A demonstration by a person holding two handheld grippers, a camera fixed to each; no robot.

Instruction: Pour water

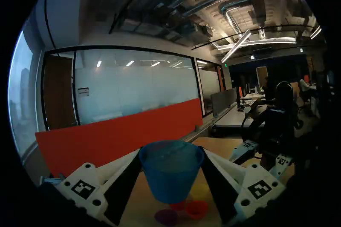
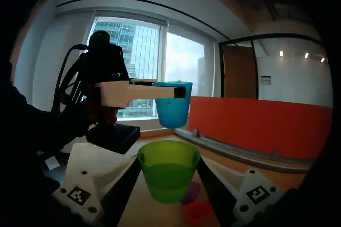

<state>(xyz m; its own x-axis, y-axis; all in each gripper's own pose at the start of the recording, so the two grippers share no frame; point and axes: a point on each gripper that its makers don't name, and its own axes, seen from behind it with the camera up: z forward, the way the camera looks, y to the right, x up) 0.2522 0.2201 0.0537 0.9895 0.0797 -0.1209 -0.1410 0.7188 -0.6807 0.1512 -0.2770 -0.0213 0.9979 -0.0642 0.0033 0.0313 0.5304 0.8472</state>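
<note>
A translucent green plastic cup [image 2: 169,182] sits closest to the lens in the right gripper view. It stands upright, clamped between the two white fingers of the right gripper [image 2: 169,159], whose black pads press on its sides. A liquid level shows roughly halfway up its wall. Above the green cup and farther off, the left gripper [image 2: 179,92] appears side-on, its white fingers closed around the upper wall of a translucent blue plastic cup [image 2: 172,110]. This cup also hangs upright, with its rim level, well apart from the green cup's rim. In the left gripper view the same blue cup fills the gap between that gripper's fingers, with both pads against its sides; whether it holds water cannot be told. Below the green cup lies a light wooden counter [image 2: 160,212]. A small purple plastic cup [image 2: 192,191] rests there, partly hidden behind the green cup's lower right side. A small red plastic cup [image 2: 198,213] rests just beside it, nearer the camera. Beyond the green cup a long orange partition panel [image 2: 260,124] runs along the counter's far edge. Behind that panel is a frosted glass wall [image 2: 294,82]. Past the green cup on the side of the raised blue cup, a tall window [image 2: 140,52] shows city buildings outside.
</note>
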